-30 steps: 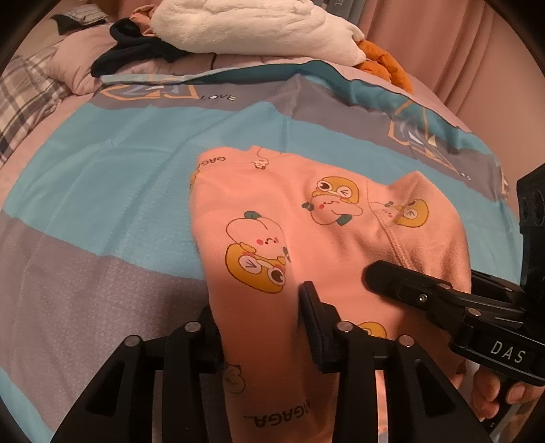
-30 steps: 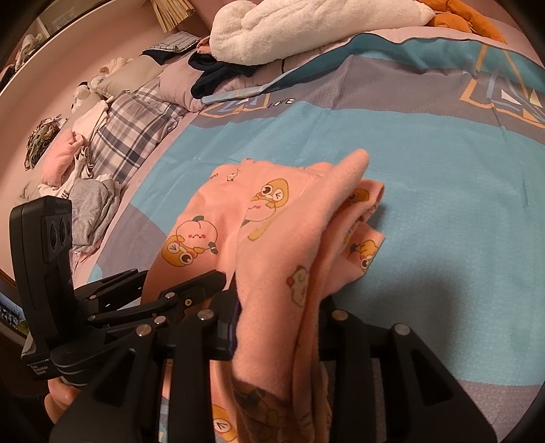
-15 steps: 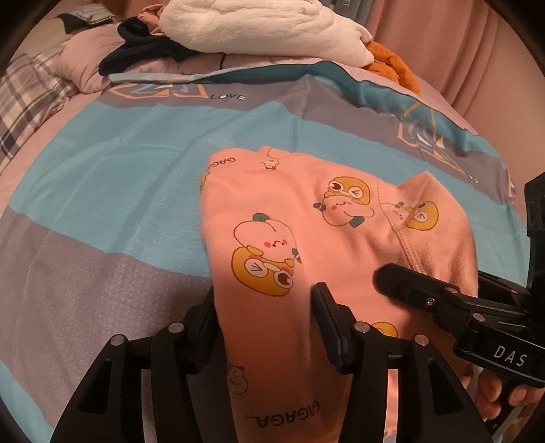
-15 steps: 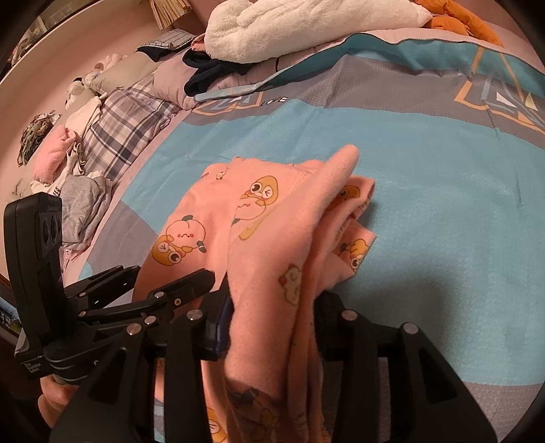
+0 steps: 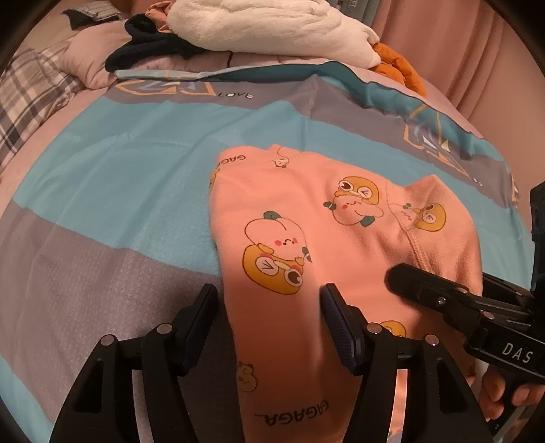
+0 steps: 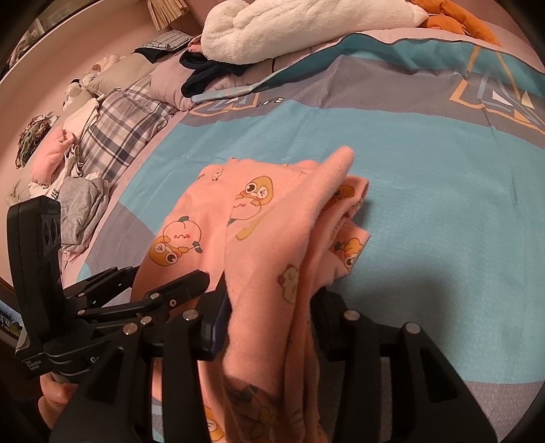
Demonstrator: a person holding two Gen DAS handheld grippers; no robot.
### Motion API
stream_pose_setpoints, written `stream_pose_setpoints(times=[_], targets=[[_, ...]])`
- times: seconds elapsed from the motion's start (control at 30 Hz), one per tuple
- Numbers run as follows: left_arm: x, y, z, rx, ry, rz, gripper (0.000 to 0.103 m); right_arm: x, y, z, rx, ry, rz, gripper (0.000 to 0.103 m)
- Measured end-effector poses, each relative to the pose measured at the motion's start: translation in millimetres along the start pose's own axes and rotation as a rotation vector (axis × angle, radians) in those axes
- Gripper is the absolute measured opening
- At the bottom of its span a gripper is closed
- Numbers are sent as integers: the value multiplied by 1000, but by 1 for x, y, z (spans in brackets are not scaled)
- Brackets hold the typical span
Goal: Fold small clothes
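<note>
A pink child's garment (image 5: 306, 211) with cartoon fruit prints lies partly folded on the blue and grey bedspread (image 5: 119, 191). My left gripper (image 5: 267, 306) straddles its near left edge. Its jaws are opening, and the left pad stands clear of the cloth. In the right wrist view the garment (image 6: 211, 211) rises in a thick bunched fold that fills my right gripper (image 6: 270, 306). The left pad presses on that fold, while the right fingertip is hidden behind it. One finger (image 5: 408, 283) of the right gripper rests on the garment's right side. The left gripper (image 6: 163, 276) shows at lower left.
A white fluffy blanket (image 5: 265, 27), a dark garment (image 5: 153, 51) and an orange cloth (image 5: 398, 68) are heaped at the head of the bed. Plaid bedding (image 6: 119, 129) and a pile of clothes (image 6: 68, 191) lie to the left. A hand (image 5: 511, 395) holds the right gripper.
The left gripper's jaws have spread wider around the garment's edge. The right gripper's jaws have eased apart slightly with the fold still between them. Neither hand has shifted.
</note>
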State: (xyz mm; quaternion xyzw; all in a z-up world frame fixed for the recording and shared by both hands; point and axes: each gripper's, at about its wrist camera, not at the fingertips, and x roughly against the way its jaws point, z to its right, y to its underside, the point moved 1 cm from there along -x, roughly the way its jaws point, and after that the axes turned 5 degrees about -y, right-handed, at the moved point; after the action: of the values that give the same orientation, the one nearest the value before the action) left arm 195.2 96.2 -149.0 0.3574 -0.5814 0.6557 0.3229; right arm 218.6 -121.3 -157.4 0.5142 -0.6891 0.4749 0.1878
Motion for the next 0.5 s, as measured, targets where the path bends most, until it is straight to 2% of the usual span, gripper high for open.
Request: stream_pose_setpoints(times=[0.5], targets=[[3, 3, -1, 7, -8, -5, 64, 11, 3, 5, -25, 9, 15, 45]])
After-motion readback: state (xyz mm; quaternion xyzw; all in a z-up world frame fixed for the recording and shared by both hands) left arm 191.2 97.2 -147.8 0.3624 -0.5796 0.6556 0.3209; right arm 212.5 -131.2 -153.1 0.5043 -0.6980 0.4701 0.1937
